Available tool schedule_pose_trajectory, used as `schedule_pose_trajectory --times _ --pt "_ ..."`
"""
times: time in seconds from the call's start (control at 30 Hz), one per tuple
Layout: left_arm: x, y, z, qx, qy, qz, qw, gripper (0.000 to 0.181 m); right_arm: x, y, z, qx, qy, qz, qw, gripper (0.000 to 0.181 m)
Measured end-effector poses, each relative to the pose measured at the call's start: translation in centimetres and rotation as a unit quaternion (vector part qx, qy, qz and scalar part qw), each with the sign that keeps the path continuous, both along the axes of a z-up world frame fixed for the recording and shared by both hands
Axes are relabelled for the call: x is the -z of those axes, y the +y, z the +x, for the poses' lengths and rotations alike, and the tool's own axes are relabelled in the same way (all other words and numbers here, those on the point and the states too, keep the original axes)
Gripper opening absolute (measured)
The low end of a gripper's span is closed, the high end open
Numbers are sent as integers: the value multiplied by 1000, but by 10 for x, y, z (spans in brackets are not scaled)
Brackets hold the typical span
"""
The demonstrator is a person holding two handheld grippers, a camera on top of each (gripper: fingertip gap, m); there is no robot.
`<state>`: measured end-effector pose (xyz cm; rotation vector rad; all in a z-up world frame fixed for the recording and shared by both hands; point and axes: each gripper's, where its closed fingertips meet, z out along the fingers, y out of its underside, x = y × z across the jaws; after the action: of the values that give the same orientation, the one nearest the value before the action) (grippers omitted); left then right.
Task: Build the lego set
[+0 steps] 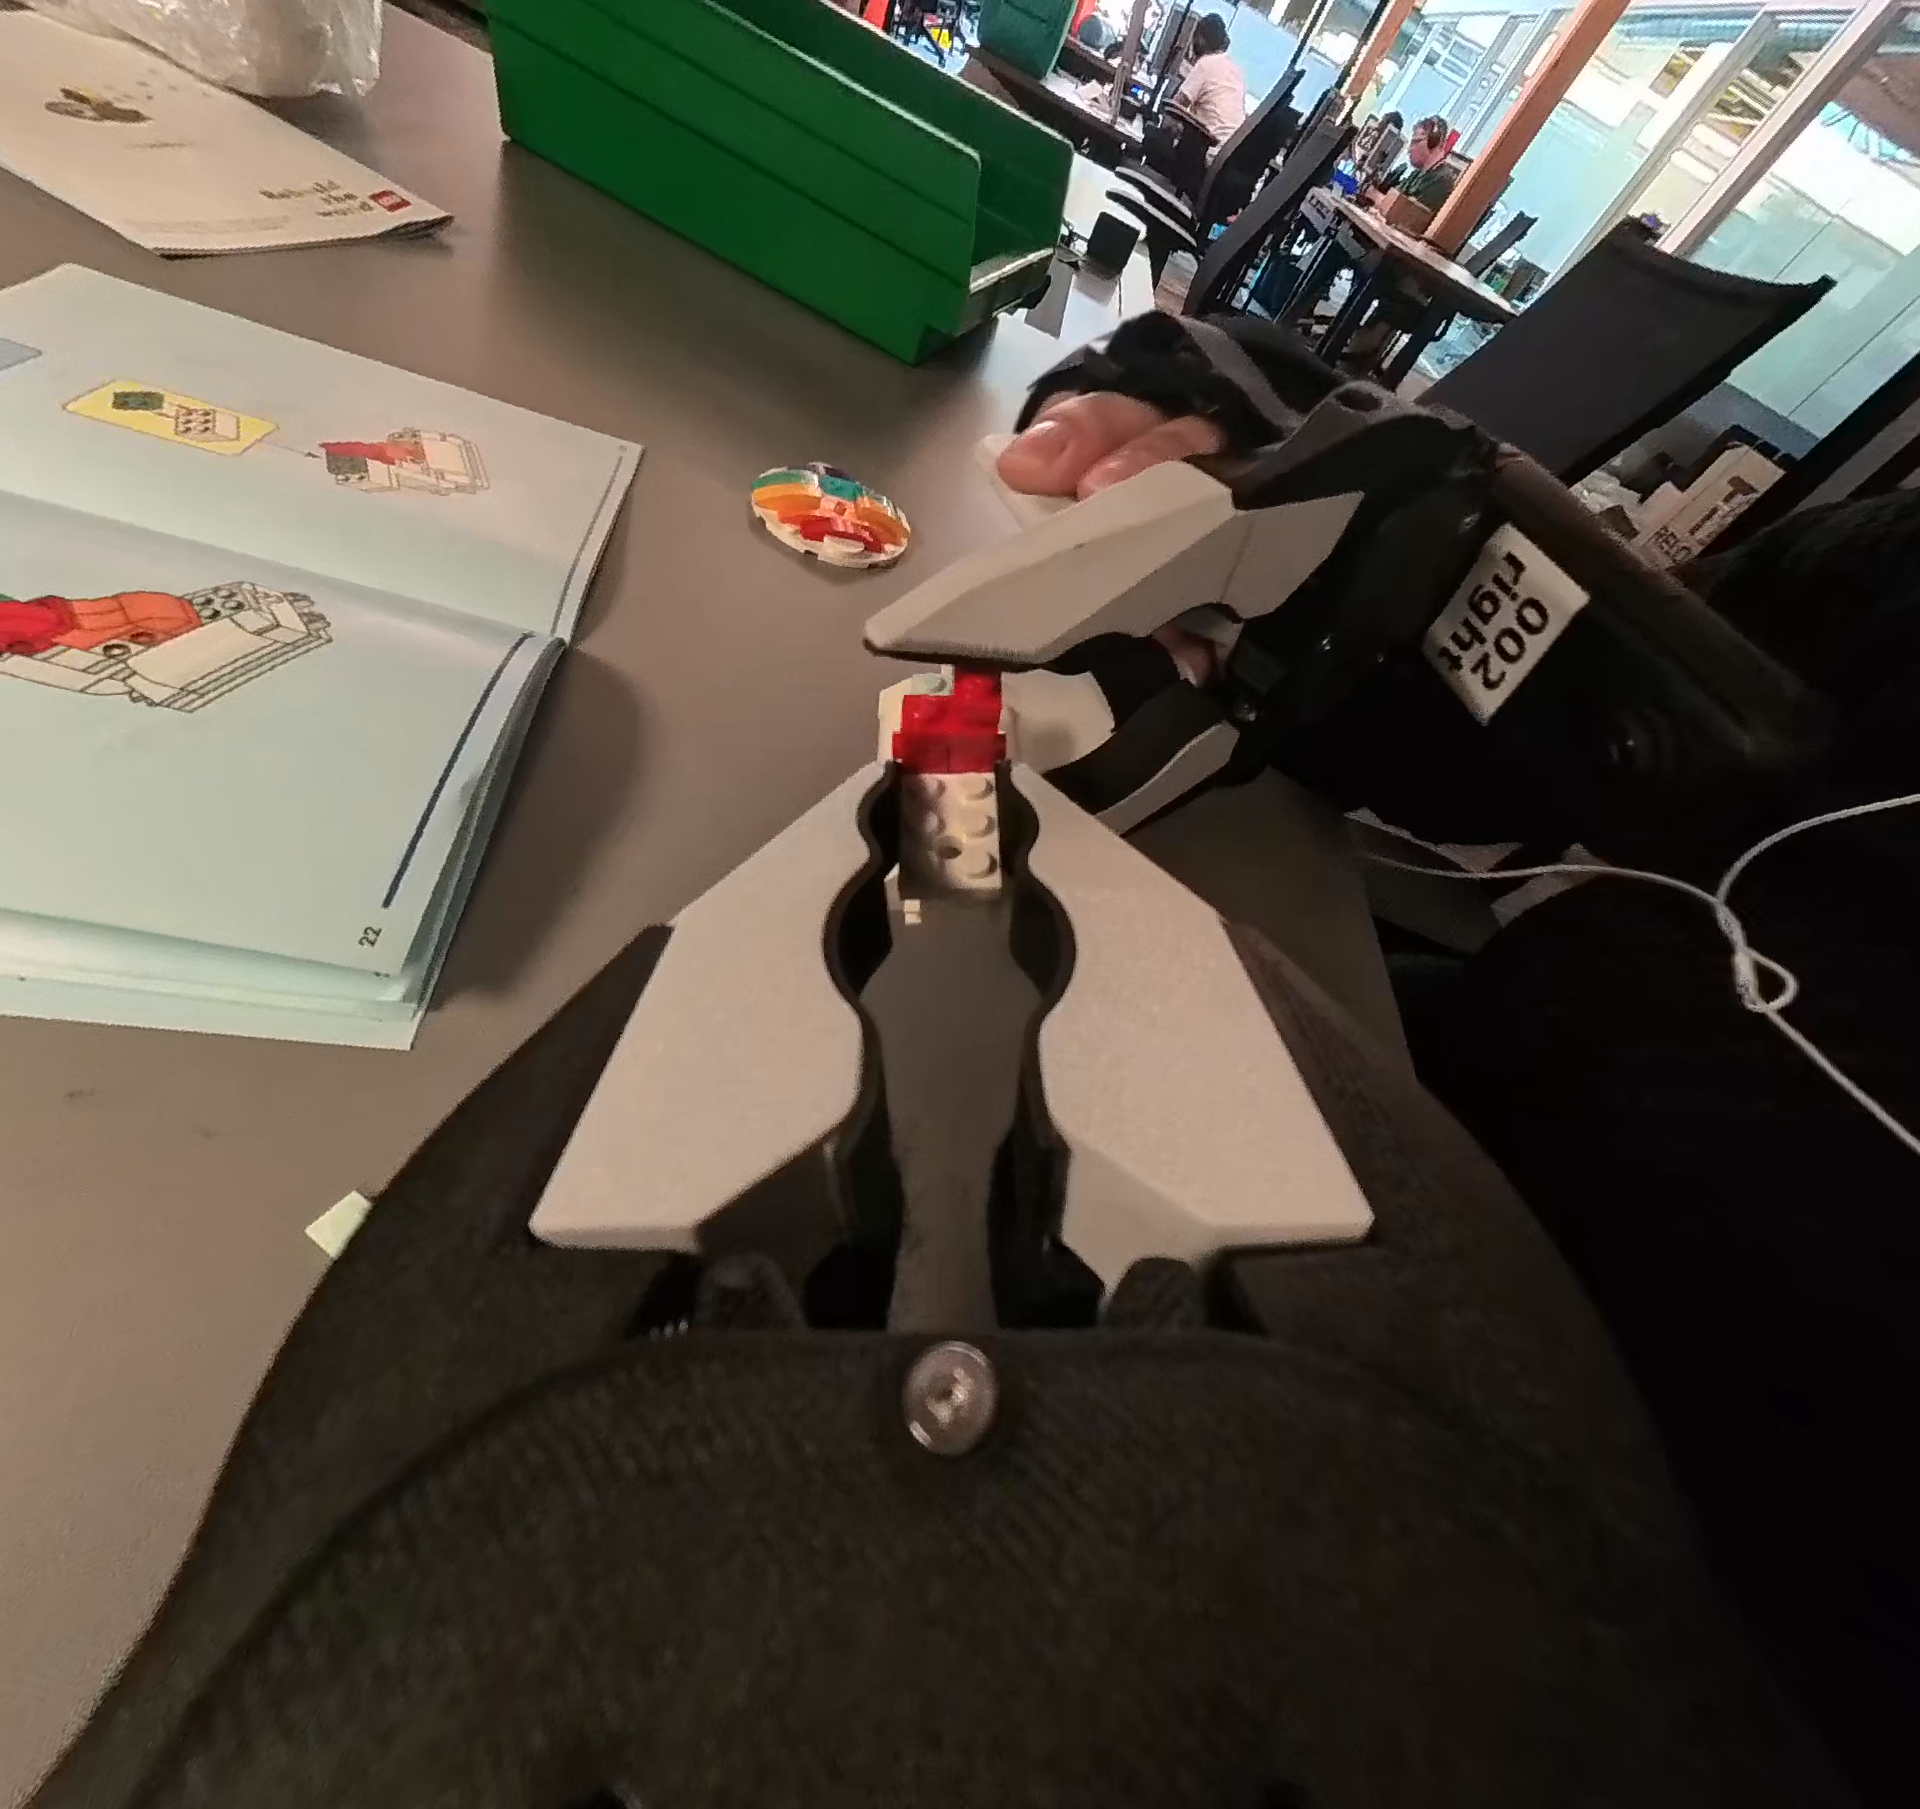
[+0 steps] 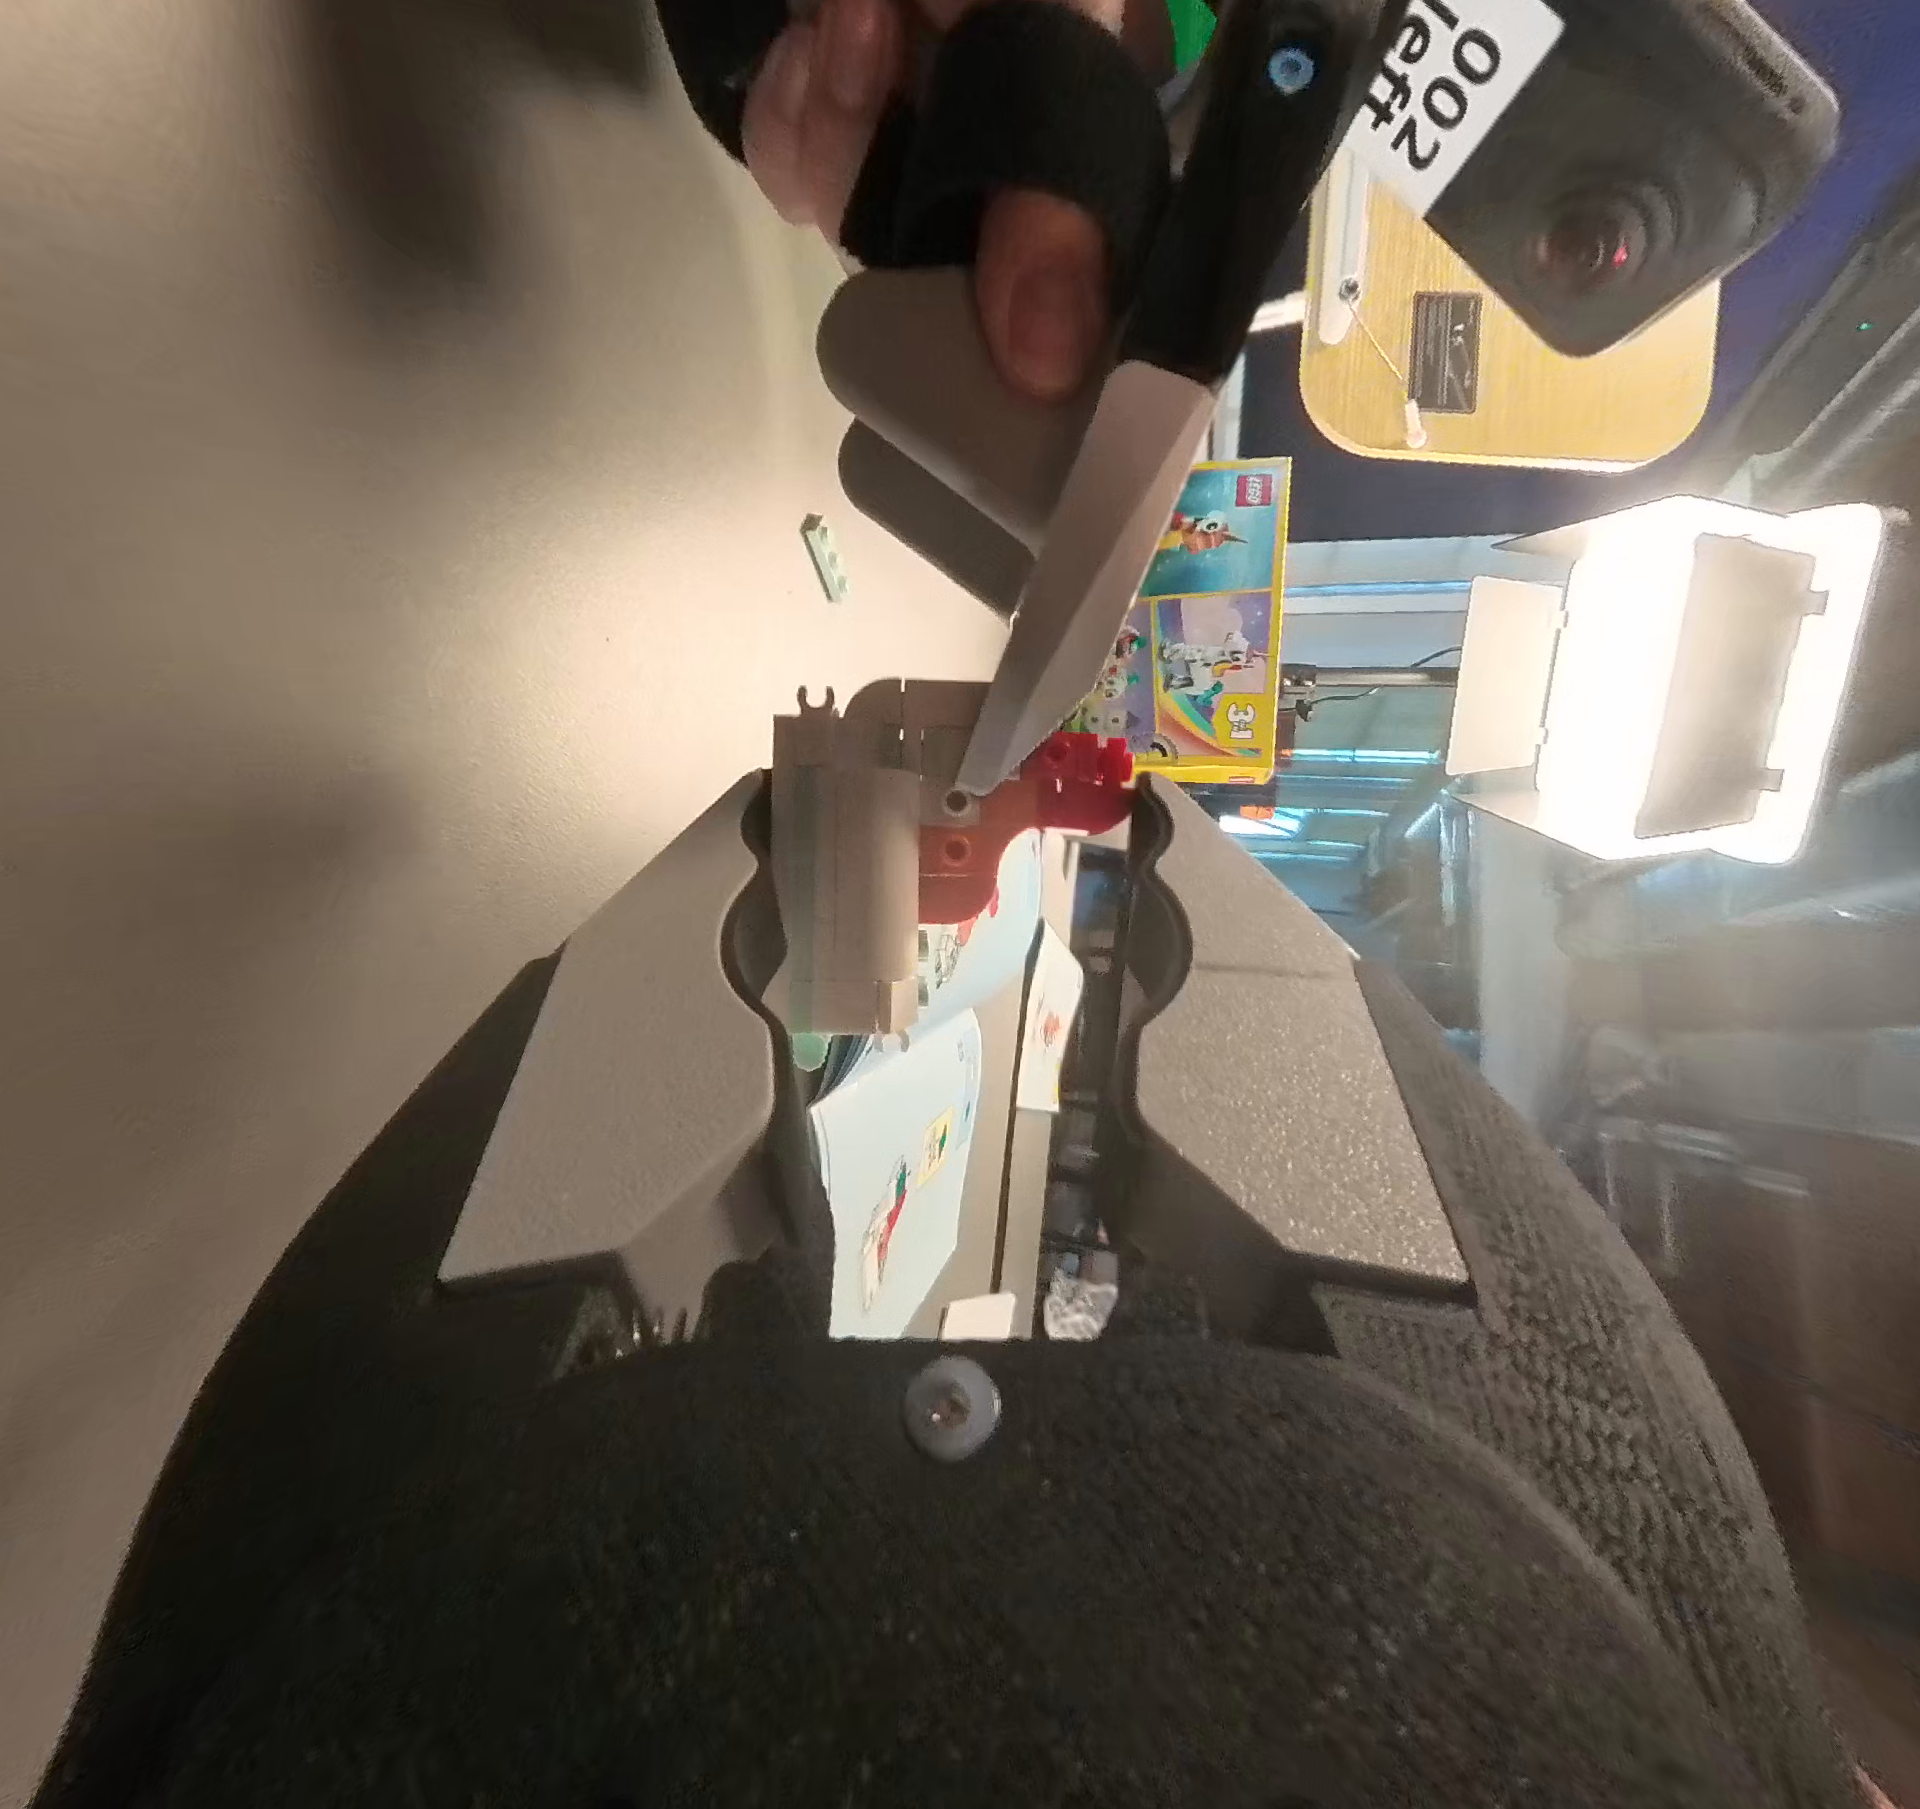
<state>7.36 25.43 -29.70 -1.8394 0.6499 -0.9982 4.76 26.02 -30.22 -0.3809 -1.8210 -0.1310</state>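
Lego sub-assembly (image 1: 951, 803), white with red parts, is pinched by the left gripper (image 1: 948, 777), long axis along its fingers; right gripper (image 2: 951, 803) clamps it crosswise.

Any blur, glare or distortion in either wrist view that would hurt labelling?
Left wrist view: mostly sharp, wide-angle bending at the edges; the lego assembly between the left gripper fingers is clear. Right wrist view: the left half is smeared and soft, the lamp panel is blown out, and the picture is rolled sideways.
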Motion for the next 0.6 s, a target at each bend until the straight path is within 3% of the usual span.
schedule_pose_trajectory --times 0.23,0.6 --pt "7 1 0 -8 42 8 999 15 7 1 -1 9 -23 48 999 70" --pt "13 1 1 -10 60 4 998 15 13 2 1 12 -47 51 998 68"
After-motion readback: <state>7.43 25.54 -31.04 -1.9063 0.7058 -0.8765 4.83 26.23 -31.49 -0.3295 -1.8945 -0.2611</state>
